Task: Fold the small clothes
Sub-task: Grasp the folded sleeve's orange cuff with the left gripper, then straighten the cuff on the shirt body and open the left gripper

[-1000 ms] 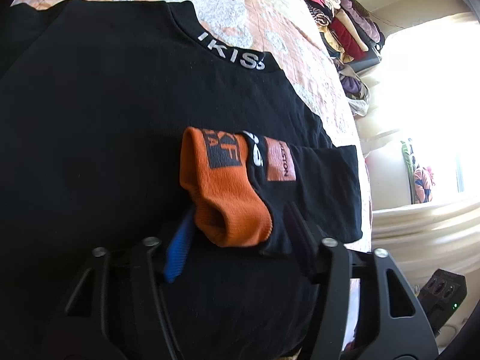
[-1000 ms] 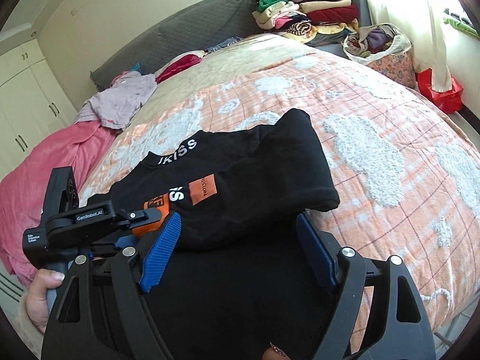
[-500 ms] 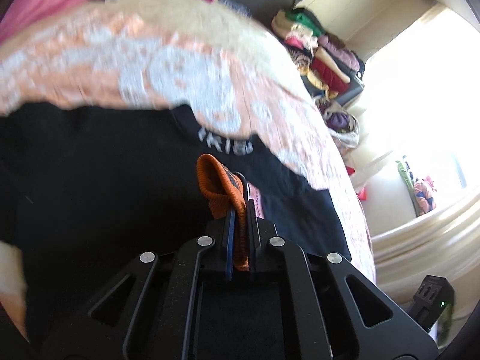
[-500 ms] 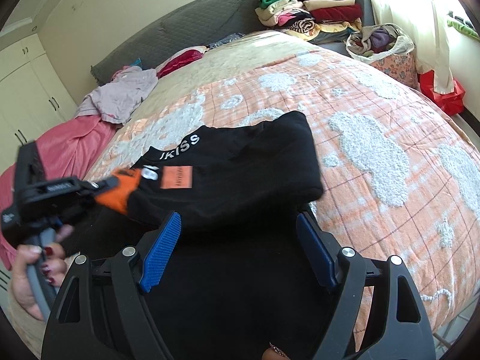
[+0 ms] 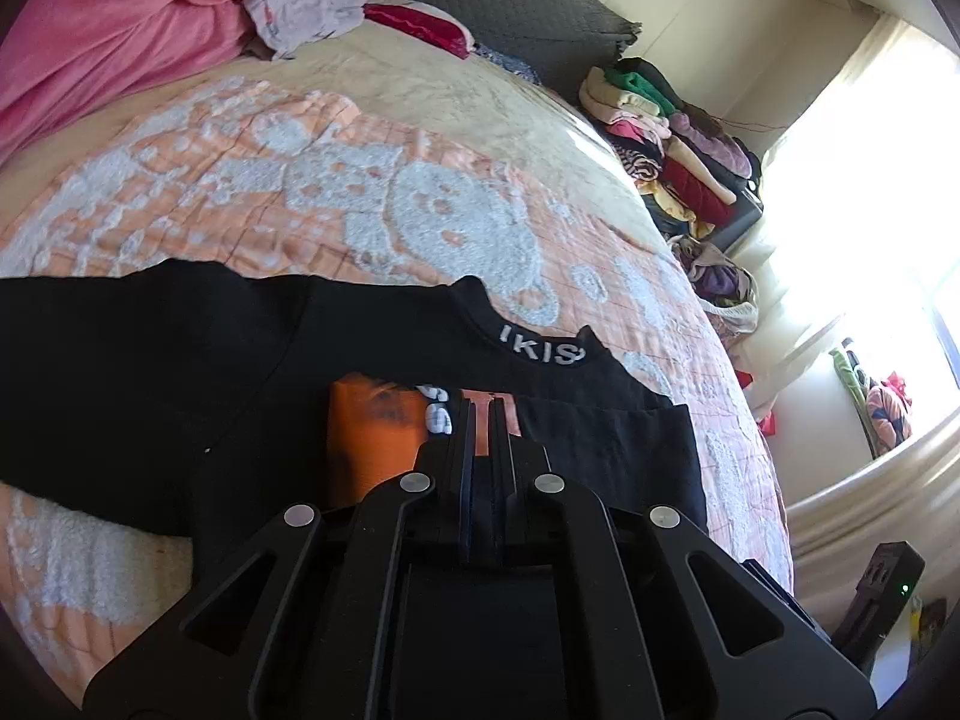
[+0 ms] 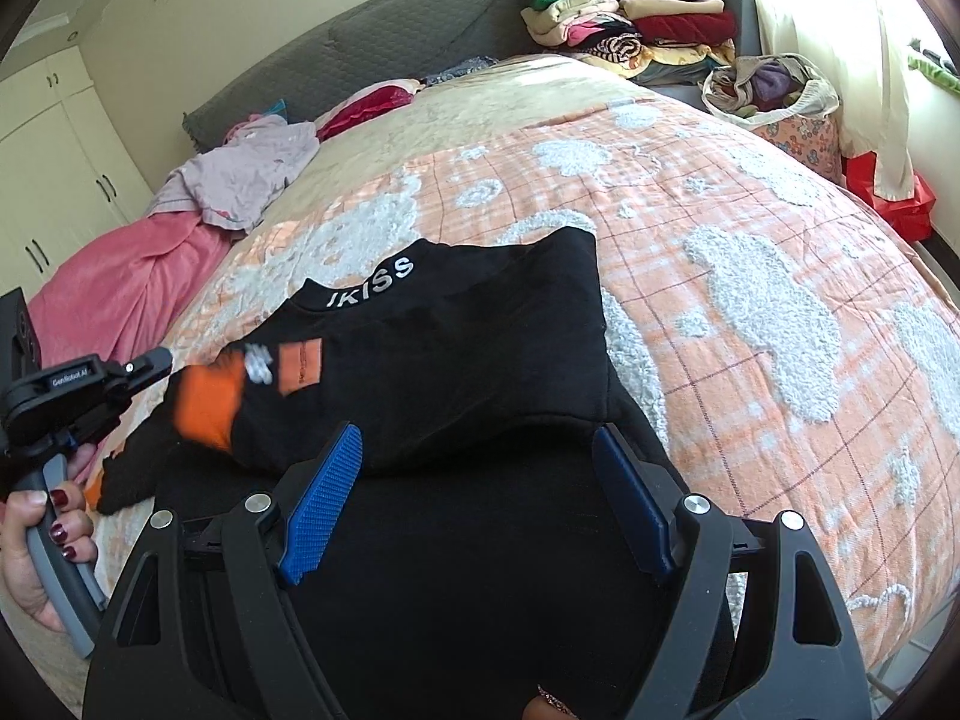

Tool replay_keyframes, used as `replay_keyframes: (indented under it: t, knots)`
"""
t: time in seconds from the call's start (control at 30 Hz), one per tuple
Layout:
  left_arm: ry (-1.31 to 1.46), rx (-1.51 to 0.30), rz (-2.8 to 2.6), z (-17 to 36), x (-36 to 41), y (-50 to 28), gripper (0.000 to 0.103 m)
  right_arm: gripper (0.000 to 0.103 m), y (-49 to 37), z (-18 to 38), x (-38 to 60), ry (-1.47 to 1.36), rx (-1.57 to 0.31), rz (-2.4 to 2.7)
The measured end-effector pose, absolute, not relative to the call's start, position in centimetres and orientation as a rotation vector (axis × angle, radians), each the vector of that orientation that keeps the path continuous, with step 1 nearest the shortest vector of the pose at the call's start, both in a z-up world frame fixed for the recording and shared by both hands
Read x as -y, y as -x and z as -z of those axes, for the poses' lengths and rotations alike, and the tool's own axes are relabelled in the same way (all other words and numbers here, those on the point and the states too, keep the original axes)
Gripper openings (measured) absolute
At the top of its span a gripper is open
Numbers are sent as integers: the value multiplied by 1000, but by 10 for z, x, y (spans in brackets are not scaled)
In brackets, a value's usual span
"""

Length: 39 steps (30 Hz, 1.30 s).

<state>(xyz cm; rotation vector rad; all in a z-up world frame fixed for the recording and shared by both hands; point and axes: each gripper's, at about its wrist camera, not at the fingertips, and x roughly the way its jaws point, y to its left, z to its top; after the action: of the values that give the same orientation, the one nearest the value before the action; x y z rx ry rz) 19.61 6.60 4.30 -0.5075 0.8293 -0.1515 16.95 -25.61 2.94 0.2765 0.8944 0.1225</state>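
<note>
Left wrist view: the left gripper (image 5: 485,420) has its jaws pressed fully together above the black sweatshirt (image 5: 180,372), and nothing can be made out between the pads. Just beyond its tips lies the sleeve with the orange cuff (image 5: 375,432), blurred, resting on the body of the garment beside an orange patch (image 5: 480,420) that the closed tips partly cover. The collar (image 5: 540,351), lettered in white, points toward the far side of the bed, and the whole garment lies spread on the orange and white bedspread (image 5: 336,180). A pink blanket (image 5: 108,30) sits at the head of the bed and a stack of folded clothes (image 5: 666,144) stands by the bright window. Right wrist view: the right gripper (image 6: 480,480) is spread wide, its blue pads (image 6: 324,504) on either side of the folded edge of the sweatshirt (image 6: 468,360) without pinching it. The left gripper (image 6: 159,363) is seen at the left, its tips right at the blurred orange cuff (image 6: 207,405), whether clamped on the cloth I cannot tell. A hand (image 6: 36,546) with dark red nails grips its handle. A bag of clothes (image 6: 774,90) sits beside the bed.
</note>
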Motion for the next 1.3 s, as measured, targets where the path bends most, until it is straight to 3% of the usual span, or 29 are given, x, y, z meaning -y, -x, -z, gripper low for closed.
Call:
replay_keyframes:
  t: [0.2,0.23,0.27,0.3,0.4,0.47,0.6,0.67,0.77,1.03,1.17,1.3]
  knots:
    - [518,-844,121,-37,-85,-192,1,78,-174,-29,254,-264,-892,-108]
    - [514,-859,118,-34,-87,-194,9,78,-175,-28,255,-262,-893,-98]
    - [518,-870,121,-32,-88,-195,25,78,-177,-28,257,-264,-892,-86]
    - [523,-885,123,-28,-89,-197,32,78,-178,-27,259,-268,-891,-76]
    - [575,-944,136,-9,-91,-205,39,78,-178,-25,265,-291,-890,-60]
    - [595,-979,135,3,-88,-210,51,78,-176,-24,266,-302,-894,-60]
    - [622,-1013,133,21,-81,-217,50,78,-173,-22,264,-299,-900,-68]
    - [588,-1016,116,26,-73,-219,15,78,-172,-21,263,-301,-906,-69]
    - [592,-987,132,24,-72,-216,7,78,-171,-20,262,-302,-909,-71]
    - [486,-936,109,-3,-81,-198,8,78,-177,-17,262,-285,-911,-64]
    - [445,-928,53,-5,-86,-193,23,78,-183,-16,259,-247,-911,-49]
    - [420,-887,50,-22,-87,-189,23,78,-190,-20,254,-220,-905,-66]
